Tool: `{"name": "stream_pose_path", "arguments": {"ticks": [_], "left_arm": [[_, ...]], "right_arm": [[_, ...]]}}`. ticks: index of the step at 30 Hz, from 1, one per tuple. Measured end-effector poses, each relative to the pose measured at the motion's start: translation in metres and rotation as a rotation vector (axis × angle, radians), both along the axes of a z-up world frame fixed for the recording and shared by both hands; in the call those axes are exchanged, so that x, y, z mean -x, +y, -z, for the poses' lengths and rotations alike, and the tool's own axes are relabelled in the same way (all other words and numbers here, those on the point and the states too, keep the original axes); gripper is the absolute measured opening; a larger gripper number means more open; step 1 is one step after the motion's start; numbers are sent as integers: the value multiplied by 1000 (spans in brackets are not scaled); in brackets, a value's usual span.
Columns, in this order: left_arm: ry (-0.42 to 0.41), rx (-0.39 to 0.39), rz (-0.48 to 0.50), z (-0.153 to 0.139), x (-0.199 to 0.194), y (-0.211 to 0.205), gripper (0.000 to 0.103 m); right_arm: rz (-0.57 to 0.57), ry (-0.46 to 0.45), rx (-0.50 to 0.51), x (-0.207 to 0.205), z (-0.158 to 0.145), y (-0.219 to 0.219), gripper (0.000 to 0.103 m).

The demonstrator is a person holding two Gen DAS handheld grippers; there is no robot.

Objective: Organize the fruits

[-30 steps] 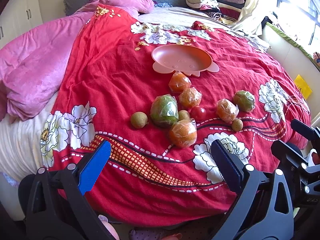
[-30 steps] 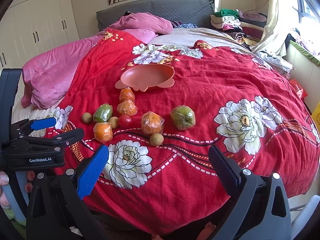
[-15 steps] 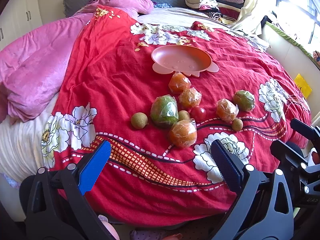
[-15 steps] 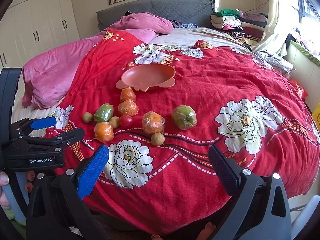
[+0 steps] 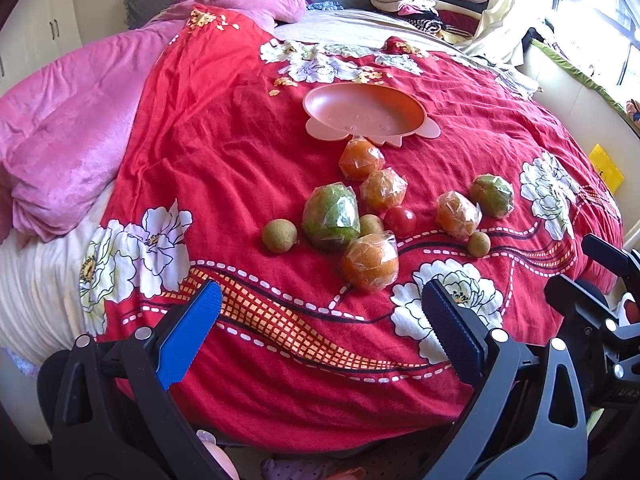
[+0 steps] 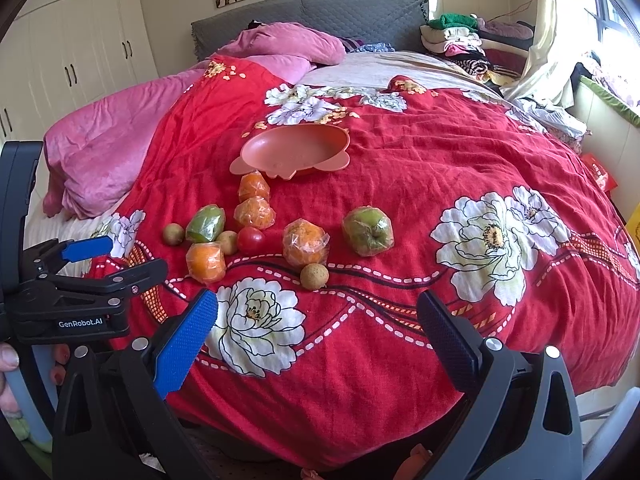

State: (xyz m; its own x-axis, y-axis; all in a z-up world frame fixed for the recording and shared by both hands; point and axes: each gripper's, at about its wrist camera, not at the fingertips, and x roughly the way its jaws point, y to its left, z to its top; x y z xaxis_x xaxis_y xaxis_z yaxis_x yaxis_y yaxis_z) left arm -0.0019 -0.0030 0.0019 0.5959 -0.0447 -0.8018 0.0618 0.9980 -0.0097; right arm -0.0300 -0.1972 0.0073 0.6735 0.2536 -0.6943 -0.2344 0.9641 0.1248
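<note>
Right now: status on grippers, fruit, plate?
Left gripper open, right gripper open, both empty, short of the fruit. Pink plastic plate empty; wrapped oranges and other fruit loose on red floral blanket. Nothing blocking.

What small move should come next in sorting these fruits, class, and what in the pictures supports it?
Probably ease the left gripper forward toward the nearest wrapped orange. Both grippers are open and hold nothing, the pink dish has no fruit in it, and every fruit lies loose on the red blanket. That orange sits almost straight ahead between the left fingers.
</note>
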Motion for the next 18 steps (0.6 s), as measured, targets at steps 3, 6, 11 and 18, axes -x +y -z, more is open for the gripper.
{"name": "stream_pose_path", "arguments": {"ticks": [3,6,11,18], "left_arm": [[11,7,-14,3,-4,8,94],[20,16,-19,6,-7,14,94],[68,27,1,16,-10,15,94],[92,88,49,24,-13,10,94]], "right_arm": [[1,9,-3,-3,2,0,99],[-3,18,0,-6,5,1,99],[-33,37,5,-17,10,4,99],[-119,95,3,-48,17,11,99]]}}
